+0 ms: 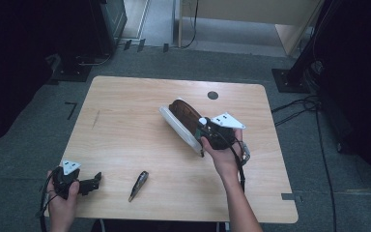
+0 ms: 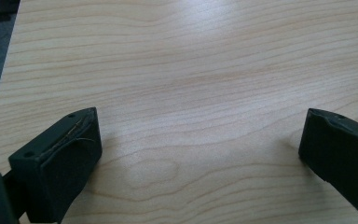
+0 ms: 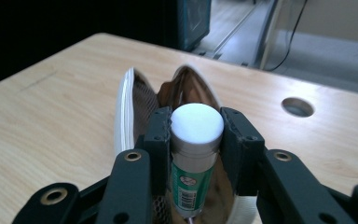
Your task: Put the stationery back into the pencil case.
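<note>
An open pouch [image 1: 182, 122], white outside and brown inside, lies on the wooden table [image 1: 125, 125] right of centre. My right gripper [image 1: 207, 129] hovers over its near end, shut on a tube with a white cap [image 3: 196, 122] and a green label. In the right gripper view the pouch [image 3: 135, 100] gapes open just beyond the cap, its mesh lining showing. My left gripper [image 1: 95, 181] rests at the table's front left corner, jaws wide apart with bare wood [image 2: 196, 116] between them. A dark pen-like object [image 1: 138, 184] lies near the front edge.
A round cable hole [image 1: 213, 95] sits near the table's far edge. Dark stands and cables [image 1: 304, 104] surround the table on the floor. A cabinet base [image 1: 111, 24] stands beyond the far left corner.
</note>
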Demonstrator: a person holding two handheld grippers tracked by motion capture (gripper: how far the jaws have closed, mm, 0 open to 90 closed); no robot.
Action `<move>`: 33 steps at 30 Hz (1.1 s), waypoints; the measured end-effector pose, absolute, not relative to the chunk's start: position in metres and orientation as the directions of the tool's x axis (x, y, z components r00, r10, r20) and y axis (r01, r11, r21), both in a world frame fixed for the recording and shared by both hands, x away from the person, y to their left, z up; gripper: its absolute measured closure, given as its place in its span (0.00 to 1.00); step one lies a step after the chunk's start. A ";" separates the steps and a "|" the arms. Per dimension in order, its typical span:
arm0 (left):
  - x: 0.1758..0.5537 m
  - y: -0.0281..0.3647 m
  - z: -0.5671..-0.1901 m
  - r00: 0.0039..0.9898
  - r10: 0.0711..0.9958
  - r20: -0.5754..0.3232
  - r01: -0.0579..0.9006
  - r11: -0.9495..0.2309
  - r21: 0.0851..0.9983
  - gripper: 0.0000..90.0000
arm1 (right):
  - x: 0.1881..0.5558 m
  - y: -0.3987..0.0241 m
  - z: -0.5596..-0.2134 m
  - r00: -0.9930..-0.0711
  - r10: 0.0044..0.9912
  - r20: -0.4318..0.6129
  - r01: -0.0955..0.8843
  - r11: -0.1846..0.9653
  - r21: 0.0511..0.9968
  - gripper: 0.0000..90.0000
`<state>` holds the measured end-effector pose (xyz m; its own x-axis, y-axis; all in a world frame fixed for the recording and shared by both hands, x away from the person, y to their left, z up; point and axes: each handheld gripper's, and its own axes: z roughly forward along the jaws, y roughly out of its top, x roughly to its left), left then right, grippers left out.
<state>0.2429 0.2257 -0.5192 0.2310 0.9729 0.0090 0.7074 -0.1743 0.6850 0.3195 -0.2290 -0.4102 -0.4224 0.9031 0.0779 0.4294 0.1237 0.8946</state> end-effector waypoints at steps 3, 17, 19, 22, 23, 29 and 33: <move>0.243 0.226 -0.519 0.231 0.973 0.009 0.707 -0.174 0.686 0.00 | 0.327 -0.228 -0.416 -0.422 0.903 0.080 0.460 0.137 0.877 0.73; 0.243 0.226 -0.519 0.231 0.973 0.009 0.707 -0.174 0.686 0.00 | 0.343 -0.221 -0.423 -0.443 0.892 0.089 0.494 0.160 0.855 0.72; 0.243 0.226 -0.519 0.231 0.973 0.009 0.707 -0.174 0.685 0.00 | 0.346 -0.220 -0.424 -0.441 0.893 0.089 0.497 0.160 0.853 0.71; 0.243 0.225 -0.519 0.233 0.972 0.009 0.707 -0.176 0.685 0.00 | 0.351 -0.220 -0.423 -0.442 0.892 0.098 0.501 0.155 0.852 0.69; 0.243 0.225 -0.519 0.233 0.972 0.009 0.707 -0.176 0.685 0.00 | 0.353 -0.221 -0.422 -0.440 0.893 0.099 0.504 0.154 0.850 0.70; 0.244 0.225 -0.519 0.237 0.971 0.010 0.707 -0.180 0.684 0.00 | 0.353 -0.220 -0.412 -0.450 0.888 0.094 0.475 0.149 0.867 0.72; 0.244 0.225 -0.519 0.237 0.971 0.010 0.707 -0.180 0.684 0.00 | 0.344 -0.217 -0.408 -0.462 0.880 0.108 0.458 0.133 0.879 0.70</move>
